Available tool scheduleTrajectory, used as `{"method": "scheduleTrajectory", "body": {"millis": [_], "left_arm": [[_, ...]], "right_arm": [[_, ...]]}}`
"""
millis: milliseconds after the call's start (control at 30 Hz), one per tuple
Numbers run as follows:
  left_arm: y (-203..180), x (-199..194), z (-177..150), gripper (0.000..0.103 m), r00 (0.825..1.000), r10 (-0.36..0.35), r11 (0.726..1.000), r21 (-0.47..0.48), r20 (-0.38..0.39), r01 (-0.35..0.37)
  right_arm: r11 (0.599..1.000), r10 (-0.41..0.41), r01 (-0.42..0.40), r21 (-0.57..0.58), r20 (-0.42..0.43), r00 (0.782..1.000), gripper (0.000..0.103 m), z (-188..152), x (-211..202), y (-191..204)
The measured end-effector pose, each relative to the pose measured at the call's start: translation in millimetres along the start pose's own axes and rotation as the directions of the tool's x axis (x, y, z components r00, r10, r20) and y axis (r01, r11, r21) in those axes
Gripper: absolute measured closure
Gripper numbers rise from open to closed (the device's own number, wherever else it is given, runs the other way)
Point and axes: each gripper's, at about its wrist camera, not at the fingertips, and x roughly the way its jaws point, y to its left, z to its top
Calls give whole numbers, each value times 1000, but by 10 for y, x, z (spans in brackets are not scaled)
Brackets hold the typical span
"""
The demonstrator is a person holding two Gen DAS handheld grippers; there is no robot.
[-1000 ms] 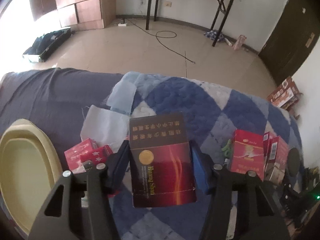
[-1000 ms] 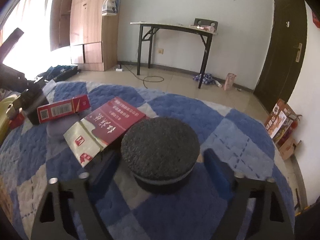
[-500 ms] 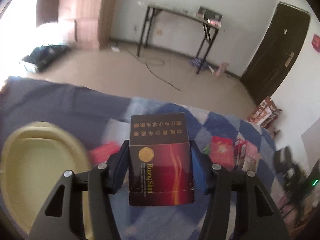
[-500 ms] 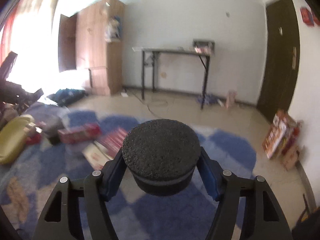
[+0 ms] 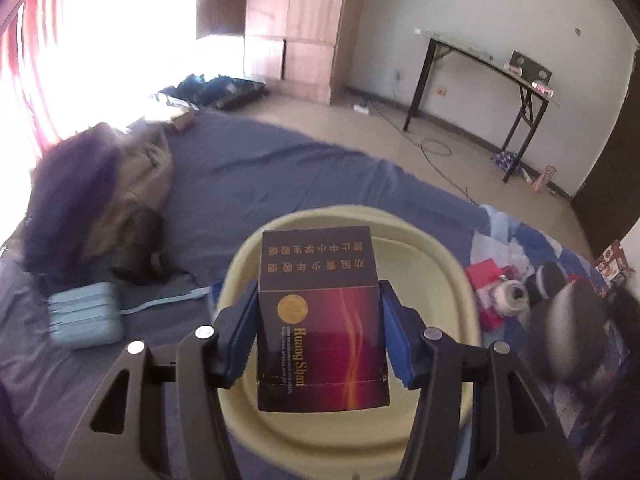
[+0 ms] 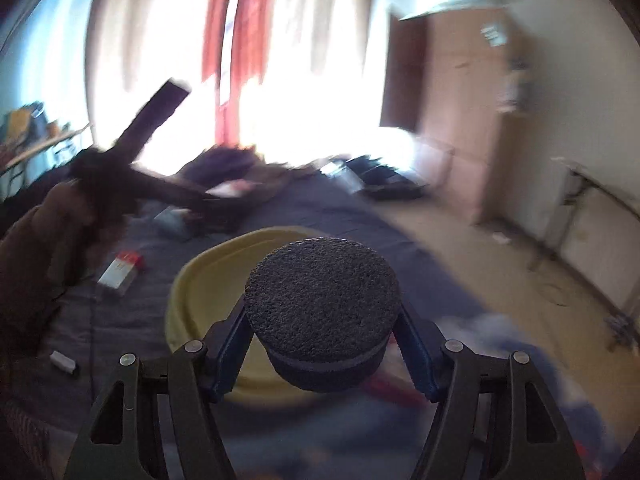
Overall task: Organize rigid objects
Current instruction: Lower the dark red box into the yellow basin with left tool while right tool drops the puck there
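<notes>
- Your left gripper point(image 5: 320, 320) clamps the dark cigarette box point(image 5: 320, 320) above the yellow basin point(image 5: 448, 256).
- Your right gripper point(image 6: 322, 344) grips the black puck point(image 6: 322, 312); the basin, blurred, seems at 10 o'clock.

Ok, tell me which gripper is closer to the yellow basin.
Left. The left gripper holds the dark red box directly over the yellow basin, inside its rim outline. The right gripper, holding the round black puck, sits at the basin's near edge.
</notes>
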Motion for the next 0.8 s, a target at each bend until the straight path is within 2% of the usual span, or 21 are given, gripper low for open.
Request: {"method": "scheduleTrajectory", "body": {"millis": [133, 200, 300, 400, 533, 567, 600, 633, 700, 733, 800], "left_arm": [[42, 535, 88, 45, 995, -7, 1000, 15, -96, 8], [83, 719, 108, 45, 990, -16, 1000, 11, -139, 17], [73, 966, 119, 46, 982, 12, 1000, 29, -189, -7], [52, 1022, 100, 46, 979, -2, 1000, 23, -203, 7], [36, 1051, 64, 45, 981, -8, 1000, 25, -196, 13], [56, 1053, 63, 44, 979, -25, 1000, 13, -201, 28], [75, 1036, 59, 43, 977, -44, 999, 0, -207, 45], [95, 1010, 74, 38, 977, -59, 998, -11, -204, 58], [95, 818, 103, 19, 985, -80, 997, -22, -154, 78], [59, 691, 119, 4, 989, -89, 996, -22, -117, 87], [-56, 510, 152, 0, 990, -119, 993, -4, -75, 119]], "right_arm": [[997, 65, -72, -40, -150, 987, 36, -75, 855, 304], [996, 56, -68, -52, -203, 978, 36, -139, 1098, 330], [995, 46, -68, -69, -278, 959, 36, -269, 1399, 383], [993, 30, -62, -98, -299, 954, 36, -278, 1566, 530], [996, 45, -68, -61, -310, 950, 35, -306, 1672, 547], [996, 44, -66, -58, -317, 947, 33, -309, 1724, 458], [997, 40, -61, -56, -324, 945, 28, -336, 1742, 482], [997, 39, -59, -53, -324, 945, 23, -318, 1761, 473], [998, 38, -54, -45, -290, 956, 3, -299, 1671, 500], [998, 33, -48, -46, -271, 962, 0, -243, 1596, 463], [999, -3, -8, -48, -214, 977, 0, -223, 1338, 398]]}}
